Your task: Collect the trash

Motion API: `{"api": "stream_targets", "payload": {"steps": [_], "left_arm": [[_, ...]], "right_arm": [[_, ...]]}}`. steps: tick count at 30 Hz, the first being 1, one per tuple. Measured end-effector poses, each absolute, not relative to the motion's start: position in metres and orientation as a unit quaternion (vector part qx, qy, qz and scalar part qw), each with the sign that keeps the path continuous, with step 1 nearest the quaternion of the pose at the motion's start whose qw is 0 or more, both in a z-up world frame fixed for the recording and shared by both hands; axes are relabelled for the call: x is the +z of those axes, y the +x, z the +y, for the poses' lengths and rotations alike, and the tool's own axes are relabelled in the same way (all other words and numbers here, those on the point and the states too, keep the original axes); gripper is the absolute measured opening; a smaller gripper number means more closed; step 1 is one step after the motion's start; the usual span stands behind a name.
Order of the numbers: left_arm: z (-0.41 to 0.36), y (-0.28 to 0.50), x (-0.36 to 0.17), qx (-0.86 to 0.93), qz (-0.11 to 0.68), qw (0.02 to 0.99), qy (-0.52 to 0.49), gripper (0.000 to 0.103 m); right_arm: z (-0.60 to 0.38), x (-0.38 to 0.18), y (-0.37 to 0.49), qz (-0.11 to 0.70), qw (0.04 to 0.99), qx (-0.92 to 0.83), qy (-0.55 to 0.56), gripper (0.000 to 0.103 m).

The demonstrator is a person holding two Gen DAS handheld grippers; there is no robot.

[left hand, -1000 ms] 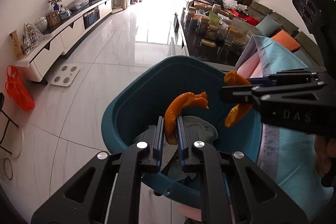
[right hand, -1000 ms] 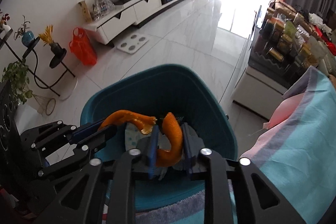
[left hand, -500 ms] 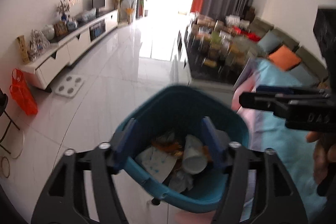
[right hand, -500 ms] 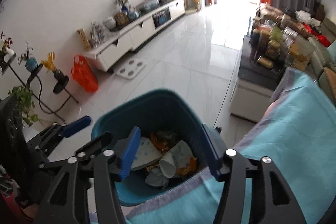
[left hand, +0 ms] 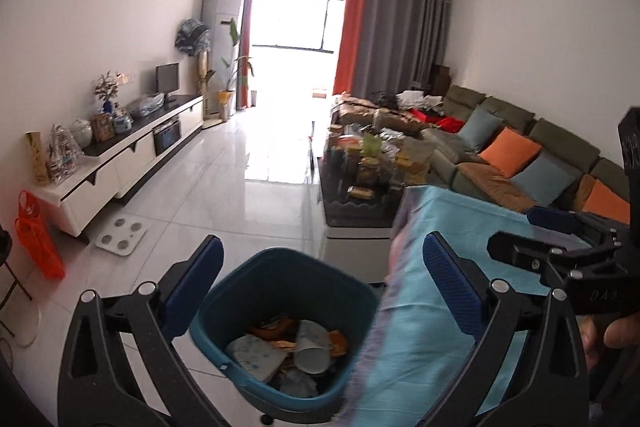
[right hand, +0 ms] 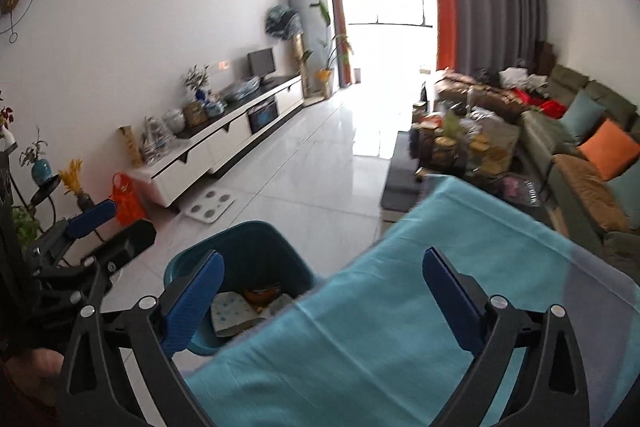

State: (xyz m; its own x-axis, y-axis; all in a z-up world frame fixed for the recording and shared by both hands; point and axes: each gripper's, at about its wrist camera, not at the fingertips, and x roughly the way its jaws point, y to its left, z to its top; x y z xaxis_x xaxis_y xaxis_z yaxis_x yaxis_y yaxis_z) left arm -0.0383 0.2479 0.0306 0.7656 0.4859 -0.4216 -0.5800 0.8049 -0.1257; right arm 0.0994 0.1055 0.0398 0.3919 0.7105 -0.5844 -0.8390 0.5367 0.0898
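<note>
Trash (left hand: 286, 347) lies heaped at the bottom of the teal bin (left hand: 280, 267): crumpled paper, a white paper cup on its side and some orange peel, all well below the rim, so in the left wrist view it sits at about six o'clock. The bin stands on the pale tiled floor (left hand: 224, 187), tucked against the edge of the blue cloth (left hand: 440, 307) that drapes a surface at about four o'clock, likely so that scraps can be carried a short way across and dropped in. The left gripper (left hand: 322, 279) hangs above the bin's mouth with its blue fingers spread wide on either side of the opening and nothing between them. The right gripper (right hand: 322, 285) is just as wide apart and just as empty; it sits over the cloth, with the bin at about eight o'clock in its own view. Each gripper shows at the edge of the other's picture, so the two are near each other. Judging by the bare cloth and both empty claws, the next piece of litter must be sought elsewhere, perhaps on the crowded coffee table (left hand: 360, 183) at one o'clock, beside the long sofa (left hand: 520, 163).
</note>
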Motion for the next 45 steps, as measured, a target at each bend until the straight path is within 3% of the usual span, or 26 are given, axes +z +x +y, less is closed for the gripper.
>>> {"api": "stream_targets", "payload": {"steps": [27, 45], "left_arm": [[0.05, -0.022, 0.055, 0.102, 0.152, 0.982, -0.04, 0.098], [0.008, -0.019, 0.04, 0.069, 0.148, 0.986, -0.016, 0.098]], "right_arm": [[-0.138, 0.047, 0.054, 0.182, 0.956, 0.227, -0.023, 0.096], [-0.215, 0.027, -0.001, 0.097, 0.991, 0.088, -0.008, 0.096]]}}
